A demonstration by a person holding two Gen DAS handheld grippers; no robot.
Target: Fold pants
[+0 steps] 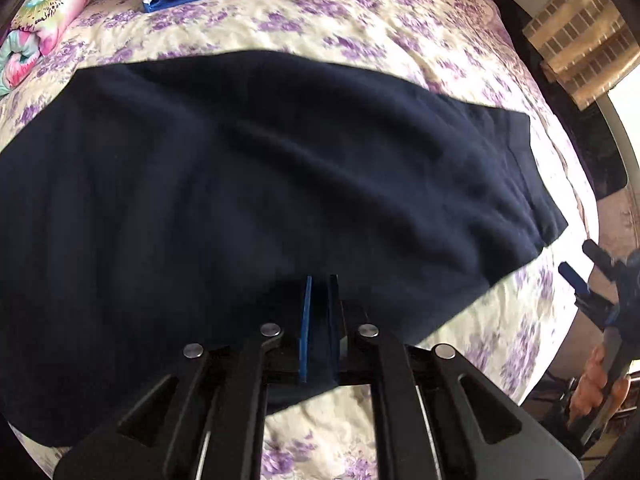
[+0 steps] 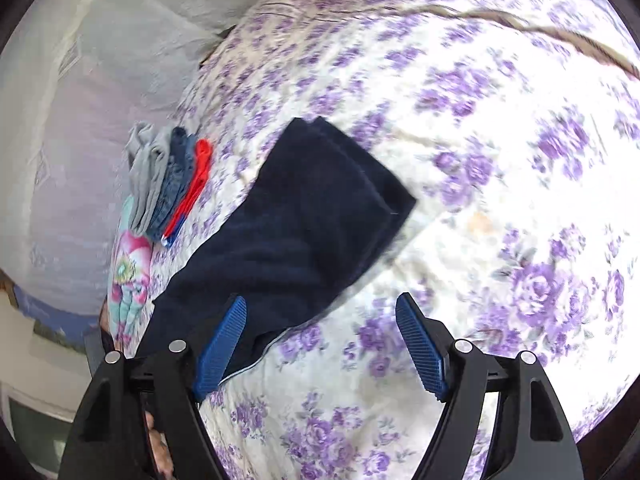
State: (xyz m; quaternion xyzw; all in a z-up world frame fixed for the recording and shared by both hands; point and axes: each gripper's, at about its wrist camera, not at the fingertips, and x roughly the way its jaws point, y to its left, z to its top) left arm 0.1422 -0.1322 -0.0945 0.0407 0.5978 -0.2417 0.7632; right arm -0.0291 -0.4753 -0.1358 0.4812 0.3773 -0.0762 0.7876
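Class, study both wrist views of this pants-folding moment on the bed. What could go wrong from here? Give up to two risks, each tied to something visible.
1. The left tongs are shut on the near edge of the dark pants, while the right tongs stand open and hold nothing. Pulling from one point could bunch or skew the fold.
2. The folded clothes stack lies close beside the pants; a sweeping fold might knock it over.

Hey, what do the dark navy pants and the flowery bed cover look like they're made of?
Dark navy pants: a soft matte knit, probably cotton jersey or fleece; no sheen, and it lies in rounded, limp folds.

Floral bed cover: looks like a printed woven cotton or blend, possibly quilted; cream ground with purple flowers, faintly puckered surface. Blur leaves the weave unclear.
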